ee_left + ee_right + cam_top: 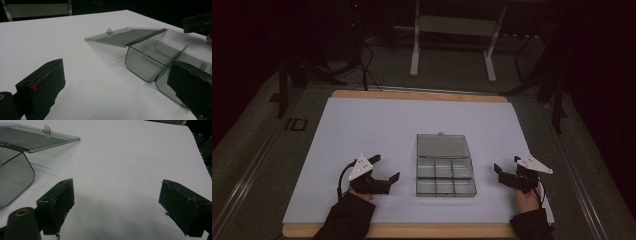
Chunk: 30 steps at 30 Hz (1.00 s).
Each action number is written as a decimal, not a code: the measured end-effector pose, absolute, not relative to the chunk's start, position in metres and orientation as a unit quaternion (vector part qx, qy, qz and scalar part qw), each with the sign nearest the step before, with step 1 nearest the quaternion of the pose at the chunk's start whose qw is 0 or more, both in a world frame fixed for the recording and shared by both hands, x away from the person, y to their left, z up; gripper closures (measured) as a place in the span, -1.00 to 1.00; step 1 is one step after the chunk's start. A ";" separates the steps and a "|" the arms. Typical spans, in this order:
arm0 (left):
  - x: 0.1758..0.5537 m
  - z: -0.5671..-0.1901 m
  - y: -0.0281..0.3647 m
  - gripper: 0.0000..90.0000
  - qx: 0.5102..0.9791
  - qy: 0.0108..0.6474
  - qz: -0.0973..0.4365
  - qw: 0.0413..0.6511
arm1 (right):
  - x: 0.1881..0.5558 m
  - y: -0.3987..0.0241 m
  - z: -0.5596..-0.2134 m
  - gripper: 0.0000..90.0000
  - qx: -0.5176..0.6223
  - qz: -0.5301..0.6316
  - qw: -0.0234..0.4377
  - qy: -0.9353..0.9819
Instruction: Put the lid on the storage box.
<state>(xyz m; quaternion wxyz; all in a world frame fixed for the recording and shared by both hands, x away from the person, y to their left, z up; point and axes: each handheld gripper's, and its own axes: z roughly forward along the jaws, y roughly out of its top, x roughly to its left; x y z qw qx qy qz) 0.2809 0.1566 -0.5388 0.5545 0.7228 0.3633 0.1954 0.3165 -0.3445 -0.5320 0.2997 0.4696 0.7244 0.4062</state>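
My left gripper (387,169) sits lower left of centre in the high view, jaws spread wide, nothing between them. My right gripper (503,172) is at lower right, jaws likewise released and empty. The clear compartment box (445,179) lies between them, centre of frame on the white table sheet (362,125), touching neither. Its lid (443,145) is folded back flat toward the top of frame. In the left gripper view the box (150,62) is at right, just beside my right-hand jaw; compartments look empty.
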 end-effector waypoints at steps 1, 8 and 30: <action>0.280 -0.539 0.156 -0.94 0.722 0.364 0.197 0.554 | 0.317 -0.344 -0.532 -0.72 0.468 0.406 0.299 0.726; 0.278 -0.538 0.152 -0.94 0.741 0.340 0.185 0.549 | 0.317 -0.342 -0.532 -0.72 0.462 0.401 0.299 0.732; 0.301 -0.524 0.135 -0.94 0.794 0.365 0.126 0.470 | 0.317 -0.342 -0.532 -0.71 0.461 0.400 0.295 0.735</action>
